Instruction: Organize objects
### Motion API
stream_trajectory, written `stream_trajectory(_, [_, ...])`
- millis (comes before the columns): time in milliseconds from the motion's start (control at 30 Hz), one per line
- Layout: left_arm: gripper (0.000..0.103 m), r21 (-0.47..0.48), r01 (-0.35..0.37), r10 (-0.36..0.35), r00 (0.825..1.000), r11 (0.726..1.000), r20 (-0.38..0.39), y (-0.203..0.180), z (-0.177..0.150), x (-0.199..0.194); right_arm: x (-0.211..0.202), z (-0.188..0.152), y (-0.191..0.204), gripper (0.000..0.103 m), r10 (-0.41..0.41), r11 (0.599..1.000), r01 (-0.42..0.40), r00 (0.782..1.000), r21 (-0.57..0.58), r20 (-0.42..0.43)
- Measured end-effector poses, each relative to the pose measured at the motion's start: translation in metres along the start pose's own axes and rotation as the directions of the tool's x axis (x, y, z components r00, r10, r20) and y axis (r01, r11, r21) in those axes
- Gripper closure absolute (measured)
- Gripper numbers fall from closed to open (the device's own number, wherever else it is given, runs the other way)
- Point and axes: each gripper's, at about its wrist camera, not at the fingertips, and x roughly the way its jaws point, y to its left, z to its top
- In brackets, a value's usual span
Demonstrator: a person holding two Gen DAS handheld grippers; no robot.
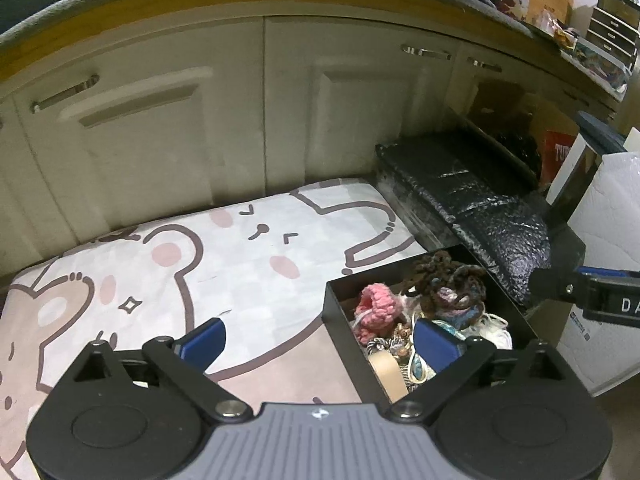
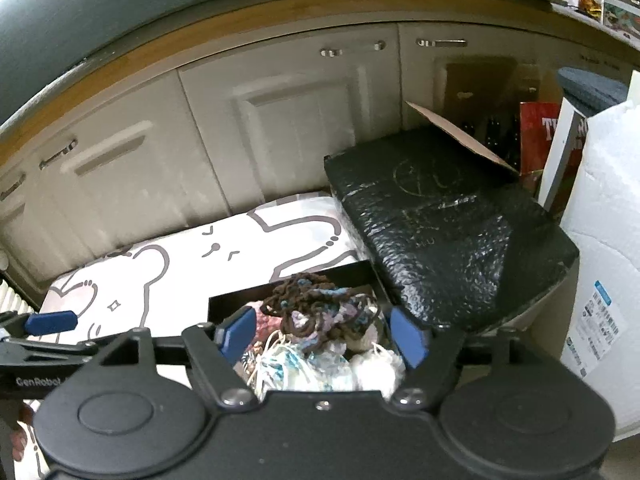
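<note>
A black open box (image 1: 340, 312) sits on a cartoon-bear mat (image 1: 240, 248). It holds a pink crocheted piece (image 1: 378, 306), a brown and purple crocheted tangle (image 1: 450, 284), white yarn and small trinkets. My left gripper (image 1: 320, 344) is open and empty, straddling the box's left wall. In the right wrist view the same box (image 2: 224, 304) lies under my right gripper (image 2: 324, 332), which is open just above the brown tangle (image 2: 316, 304) and white yarn (image 2: 376, 364). The left gripper's blue fingertip (image 2: 50, 322) shows at the left.
A black textured lid (image 2: 440, 232) lies right of the box, leaning over its edge. White cabinet doors (image 1: 180, 140) stand behind the mat. A white foam-wrapped parcel (image 2: 604, 264), a red book (image 2: 536, 136) and a cardboard flap (image 2: 456, 136) stand at the right.
</note>
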Motion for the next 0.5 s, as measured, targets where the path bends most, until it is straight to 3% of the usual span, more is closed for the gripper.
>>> stream_trajectory(100, [0.0, -0.004, -0.007, 0.007, 1.0, 1.0, 0.005, 0.002, -0.001, -0.007, -0.004, -0.001, 0.005, 0.019, -0.003, 1.0, 0.003, 1.0, -0.021, -0.004])
stream_trajectory(233, [0.0, -0.017, -0.012, 0.012, 1.0, 1.0, 0.009, 0.006, -0.001, -0.016, -0.01, -0.002, 0.011, 0.005, -0.021, 0.999, 0.021, 1.0, -0.047, -0.009])
stream_trajectory(500, [0.0, -0.047, -0.028, 0.029, 0.999, 0.999, 0.029, 0.017, -0.002, -0.047, -0.026, -0.002, 0.023, 0.004, -0.036, 0.996, 0.035, 0.999, -0.079, -0.007])
